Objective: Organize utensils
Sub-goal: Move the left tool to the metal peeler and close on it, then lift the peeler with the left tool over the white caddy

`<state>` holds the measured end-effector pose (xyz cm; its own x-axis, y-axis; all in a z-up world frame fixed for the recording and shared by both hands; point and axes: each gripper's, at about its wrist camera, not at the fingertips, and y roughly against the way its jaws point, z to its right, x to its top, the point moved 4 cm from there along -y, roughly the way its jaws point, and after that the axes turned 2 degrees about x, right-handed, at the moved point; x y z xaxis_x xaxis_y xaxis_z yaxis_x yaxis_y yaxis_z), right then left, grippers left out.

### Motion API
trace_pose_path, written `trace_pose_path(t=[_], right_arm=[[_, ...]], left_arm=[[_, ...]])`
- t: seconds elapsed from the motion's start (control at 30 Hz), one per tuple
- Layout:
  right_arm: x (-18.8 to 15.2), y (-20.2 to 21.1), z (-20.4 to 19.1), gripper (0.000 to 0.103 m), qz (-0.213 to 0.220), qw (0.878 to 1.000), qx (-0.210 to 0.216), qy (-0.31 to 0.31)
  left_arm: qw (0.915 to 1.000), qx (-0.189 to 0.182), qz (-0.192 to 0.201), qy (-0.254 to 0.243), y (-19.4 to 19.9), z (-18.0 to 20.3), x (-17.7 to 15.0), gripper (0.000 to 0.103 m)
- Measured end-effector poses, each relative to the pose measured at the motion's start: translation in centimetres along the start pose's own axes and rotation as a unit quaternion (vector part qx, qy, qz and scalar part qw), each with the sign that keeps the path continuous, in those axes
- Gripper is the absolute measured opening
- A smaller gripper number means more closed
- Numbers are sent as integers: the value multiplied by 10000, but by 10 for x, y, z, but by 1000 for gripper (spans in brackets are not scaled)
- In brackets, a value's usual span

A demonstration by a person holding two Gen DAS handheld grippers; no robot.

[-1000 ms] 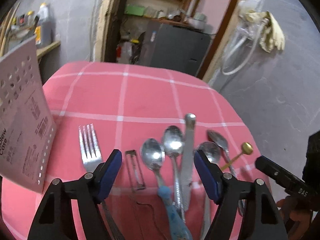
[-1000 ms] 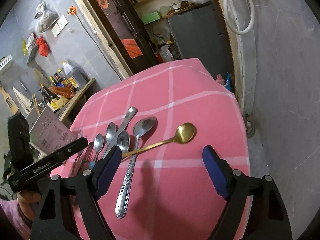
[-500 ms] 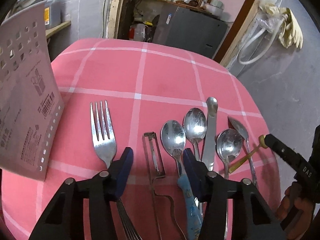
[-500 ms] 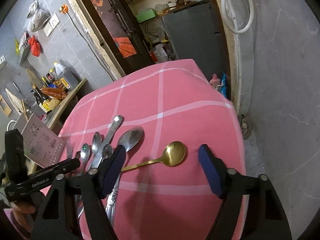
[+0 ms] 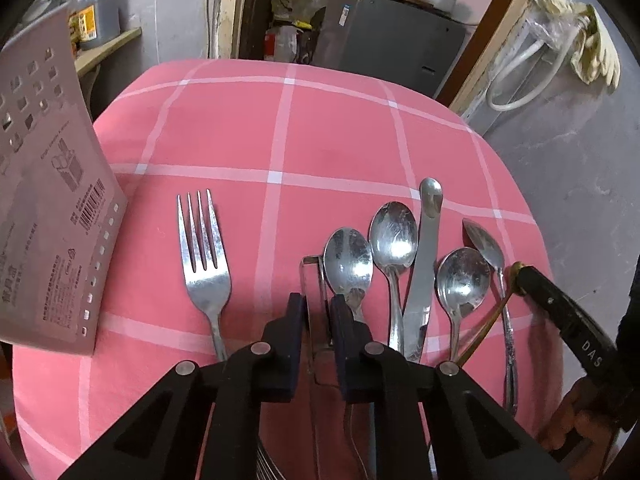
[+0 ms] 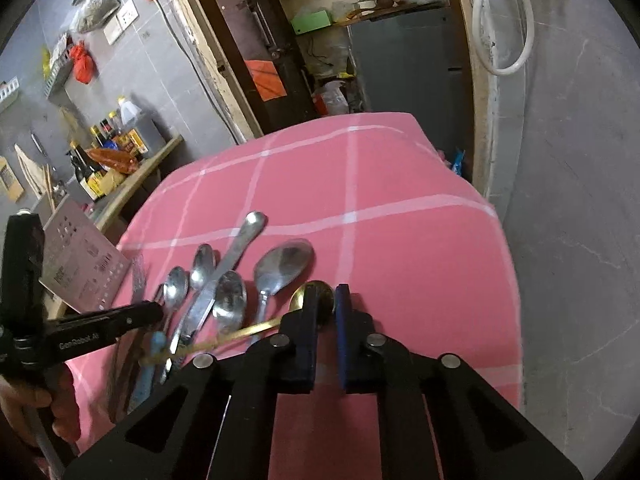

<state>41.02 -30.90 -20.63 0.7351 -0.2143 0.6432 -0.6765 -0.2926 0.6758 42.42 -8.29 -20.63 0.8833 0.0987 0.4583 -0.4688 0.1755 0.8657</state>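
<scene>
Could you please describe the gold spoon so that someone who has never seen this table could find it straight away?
On the pink checked tablecloth, a row of steel cutlery lies along the near edge. The gold spoon lies at the row's right end, its thin handle slanting across the other handles, its bowl between the right gripper fingers. It is the only brass-coloured piece.

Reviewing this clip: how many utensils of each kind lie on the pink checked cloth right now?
Forks: 1
Silver spoons: 4
Gold spoon: 1
Table knife: 1
Peeler: 1
Total: 8
</scene>
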Motion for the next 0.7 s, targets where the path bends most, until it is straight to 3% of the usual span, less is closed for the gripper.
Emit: trace_pose_path(t=[0.4, 0.7], right_arm=[[-2, 10, 0, 3, 145, 9984, 469, -283], [20, 55, -20, 3, 638, 9969, 468, 27]], left_arm=[[9990, -321, 112, 275, 13, -6, -3, 12], [9966, -560, 605, -12, 48, 7, 6, 12]])
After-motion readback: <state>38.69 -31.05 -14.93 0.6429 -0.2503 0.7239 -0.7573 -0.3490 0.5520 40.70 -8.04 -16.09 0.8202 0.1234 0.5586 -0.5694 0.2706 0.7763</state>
